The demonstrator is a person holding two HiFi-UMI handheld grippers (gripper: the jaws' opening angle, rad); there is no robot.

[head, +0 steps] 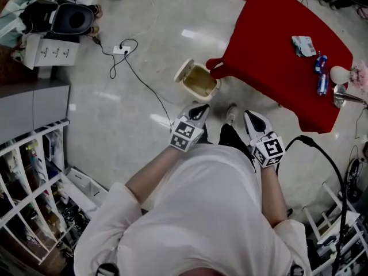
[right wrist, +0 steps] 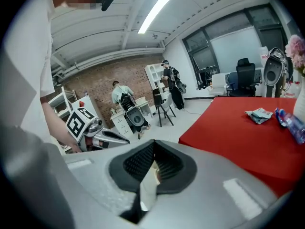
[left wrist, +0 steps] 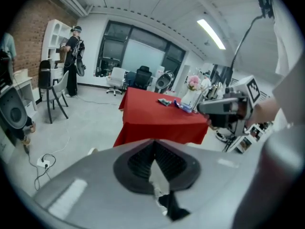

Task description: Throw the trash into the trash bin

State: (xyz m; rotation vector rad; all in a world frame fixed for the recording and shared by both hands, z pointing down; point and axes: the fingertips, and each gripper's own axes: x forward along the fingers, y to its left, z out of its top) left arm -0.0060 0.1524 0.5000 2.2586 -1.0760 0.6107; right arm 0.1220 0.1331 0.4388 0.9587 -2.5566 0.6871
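The beige trash bin [head: 199,80] stands on the floor with its lid up, at the corner of the red table [head: 270,45]. On the table lie a crumpled wrapper [head: 303,45] [left wrist: 165,101] [right wrist: 259,114] and a blue plastic piece [head: 321,73] [right wrist: 290,123]. I hold both grippers close to my body, above the floor and short of the bin. My left gripper [head: 202,109] [left wrist: 153,144] is shut, with nothing visibly in it. My right gripper [head: 248,115] [right wrist: 153,144] is shut and looks empty too. Each gripper shows in the other's view: the right one [left wrist: 224,108], the left one [right wrist: 102,137].
A power strip with a cable [head: 122,49] lies on the floor left of the bin. White shelving [head: 29,171] fills the lower left, and a thick black cable [head: 328,160] loops at the right. A vase of pink flowers [head: 359,73] stands at the table's far end. People stand by the brick wall [right wrist: 121,97].
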